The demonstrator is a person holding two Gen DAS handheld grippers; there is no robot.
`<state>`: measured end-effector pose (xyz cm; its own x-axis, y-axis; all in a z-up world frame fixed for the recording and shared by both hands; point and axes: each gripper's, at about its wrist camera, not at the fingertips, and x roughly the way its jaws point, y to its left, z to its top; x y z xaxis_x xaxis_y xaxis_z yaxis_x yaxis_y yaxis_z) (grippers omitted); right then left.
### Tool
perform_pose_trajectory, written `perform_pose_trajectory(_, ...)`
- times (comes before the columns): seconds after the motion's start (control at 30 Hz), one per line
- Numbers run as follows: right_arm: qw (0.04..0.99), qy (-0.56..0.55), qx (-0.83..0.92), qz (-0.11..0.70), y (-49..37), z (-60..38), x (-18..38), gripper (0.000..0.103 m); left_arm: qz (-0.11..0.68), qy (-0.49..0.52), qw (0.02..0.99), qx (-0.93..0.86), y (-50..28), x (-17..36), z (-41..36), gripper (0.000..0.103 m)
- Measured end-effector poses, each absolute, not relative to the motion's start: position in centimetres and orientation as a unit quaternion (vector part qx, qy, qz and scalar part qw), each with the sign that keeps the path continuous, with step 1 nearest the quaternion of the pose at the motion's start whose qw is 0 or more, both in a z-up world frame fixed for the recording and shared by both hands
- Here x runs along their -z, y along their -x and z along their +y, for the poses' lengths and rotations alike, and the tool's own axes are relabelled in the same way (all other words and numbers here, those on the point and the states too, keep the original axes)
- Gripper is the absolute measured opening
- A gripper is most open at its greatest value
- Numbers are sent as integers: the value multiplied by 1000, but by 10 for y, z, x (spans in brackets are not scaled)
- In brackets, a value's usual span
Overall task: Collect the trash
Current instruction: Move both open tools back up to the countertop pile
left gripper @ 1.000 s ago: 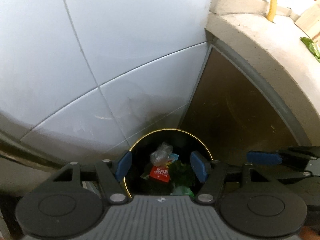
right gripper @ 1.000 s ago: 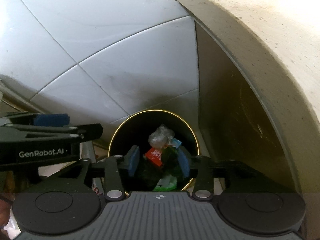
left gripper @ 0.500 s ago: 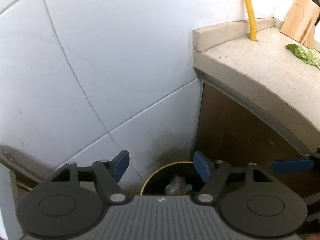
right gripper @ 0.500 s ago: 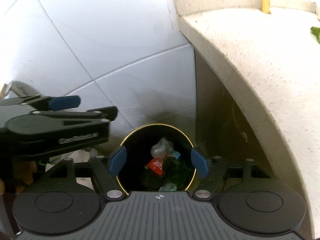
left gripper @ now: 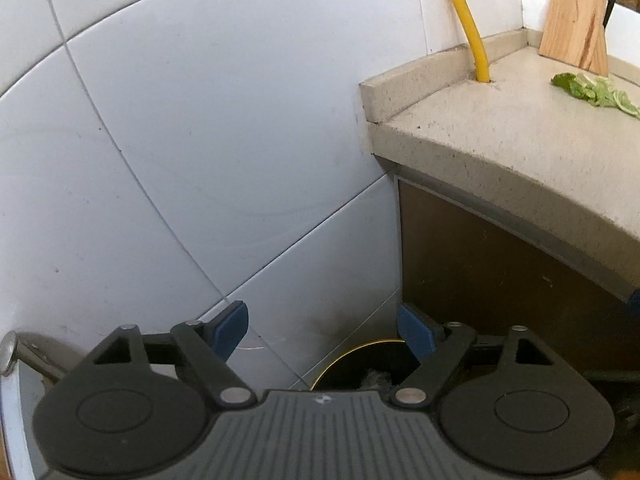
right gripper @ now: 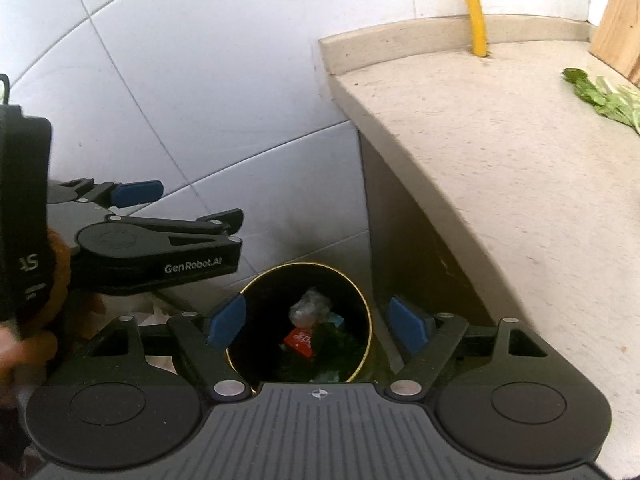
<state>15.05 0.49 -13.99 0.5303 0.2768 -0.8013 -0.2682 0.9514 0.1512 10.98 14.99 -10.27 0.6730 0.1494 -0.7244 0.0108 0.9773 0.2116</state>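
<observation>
Drop step judged done: trash (right gripper: 306, 320) is seen lying inside the bin (right gripper: 362, 300) below the desk (right gripper: 500, 152); left tool (left gripper: 320, 330) and right tool (right gripper: 318, 320) opening, nothing held; leafy scraps (right gripper: 604, 98) on the desk judged next, calling for a reach up.

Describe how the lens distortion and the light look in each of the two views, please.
Left wrist view: the fisheye lens bends the tile joints on the wall into curves; the counter is brightly lit, the cabinet side beneath it dark. Right wrist view: the counter edge also curves; the inside of the bin lies in deep shadow; the lower left corner is blurred.
</observation>
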Motion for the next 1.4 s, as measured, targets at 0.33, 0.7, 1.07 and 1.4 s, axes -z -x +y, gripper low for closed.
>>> perform_pose_trajectory(0.33,896,-8,-140,422,-130,-38,106,86,391,-141,909,-11,-103,106,133,80)
perform_pose_trajectory(0.7,936,-16,-41,350,-108,-126,78,87,379,-107,918,50,-97,81,90,81)
perform_pose_trajectory(1.07,942,-38,47,329,-114,-203,72,87,330,-97,925,160,-125,45,0,83)
perform_pose_trajectory(1.4,942,-50,80,322,-131,-250,69,88,304,-120,920,216,-174,29,-61,83)
